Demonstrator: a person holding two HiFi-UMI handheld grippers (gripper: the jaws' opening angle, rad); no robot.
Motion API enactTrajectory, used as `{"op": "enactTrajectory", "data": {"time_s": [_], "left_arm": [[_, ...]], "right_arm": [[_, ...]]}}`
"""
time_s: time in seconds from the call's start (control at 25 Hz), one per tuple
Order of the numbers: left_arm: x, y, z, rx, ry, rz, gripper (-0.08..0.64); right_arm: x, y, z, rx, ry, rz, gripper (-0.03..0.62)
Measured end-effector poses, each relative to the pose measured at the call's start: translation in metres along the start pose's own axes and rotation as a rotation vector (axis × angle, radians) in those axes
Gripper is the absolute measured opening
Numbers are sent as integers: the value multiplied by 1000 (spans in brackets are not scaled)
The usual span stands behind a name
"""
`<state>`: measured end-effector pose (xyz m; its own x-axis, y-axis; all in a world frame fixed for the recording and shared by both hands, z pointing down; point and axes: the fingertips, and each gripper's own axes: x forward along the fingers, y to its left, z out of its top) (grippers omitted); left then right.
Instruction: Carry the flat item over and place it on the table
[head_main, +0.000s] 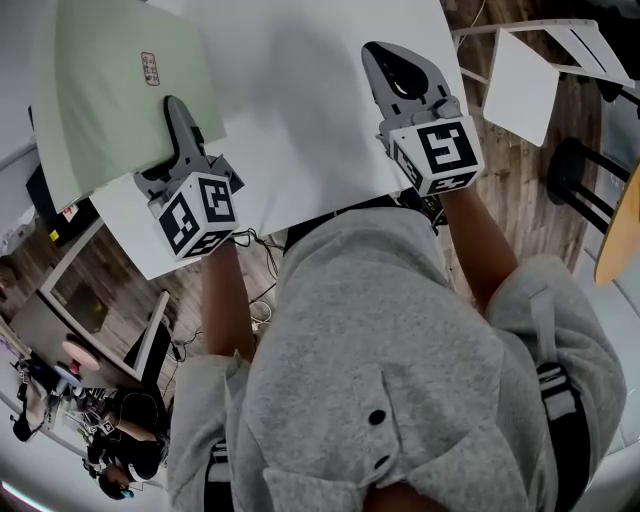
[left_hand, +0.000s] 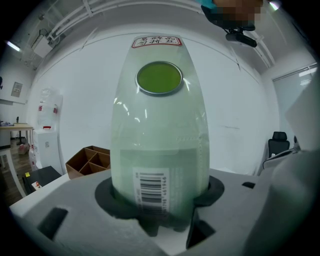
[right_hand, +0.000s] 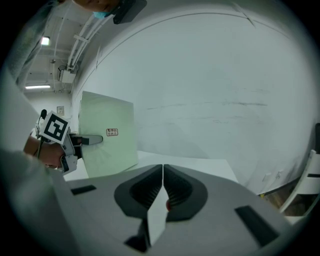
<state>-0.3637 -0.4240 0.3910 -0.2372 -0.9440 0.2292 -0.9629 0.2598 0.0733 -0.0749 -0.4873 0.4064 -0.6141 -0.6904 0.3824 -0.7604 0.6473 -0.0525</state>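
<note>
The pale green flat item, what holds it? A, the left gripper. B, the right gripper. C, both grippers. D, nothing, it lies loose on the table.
A: the left gripper clamps the green flat item at its edge, while the right gripper sits shut and empty over the white table.

The white table (head_main: 300, 100) is bare from its middle to the right edge, leaving room to pass. The pale green flat item (head_main: 110, 90) overhangs its left edge. A small white stand (head_main: 520, 88) crowds the right edge.
</note>
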Motion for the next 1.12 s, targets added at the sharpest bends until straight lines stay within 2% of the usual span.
{"op": "enactTrajectory", "data": {"time_s": [0.64,0.8,1.12], "left_arm": [[3,-7,-11,56,-47,-11,282],[2,-8,-17,49,-27,-14,284],[-3,-12,-33,85,14,-37,293]], "right_arm": [[3,-1,-3,10,7,3,28],[3,3,-2,6,5,10,28],[0,12,-4,8,1,17,28]]}}
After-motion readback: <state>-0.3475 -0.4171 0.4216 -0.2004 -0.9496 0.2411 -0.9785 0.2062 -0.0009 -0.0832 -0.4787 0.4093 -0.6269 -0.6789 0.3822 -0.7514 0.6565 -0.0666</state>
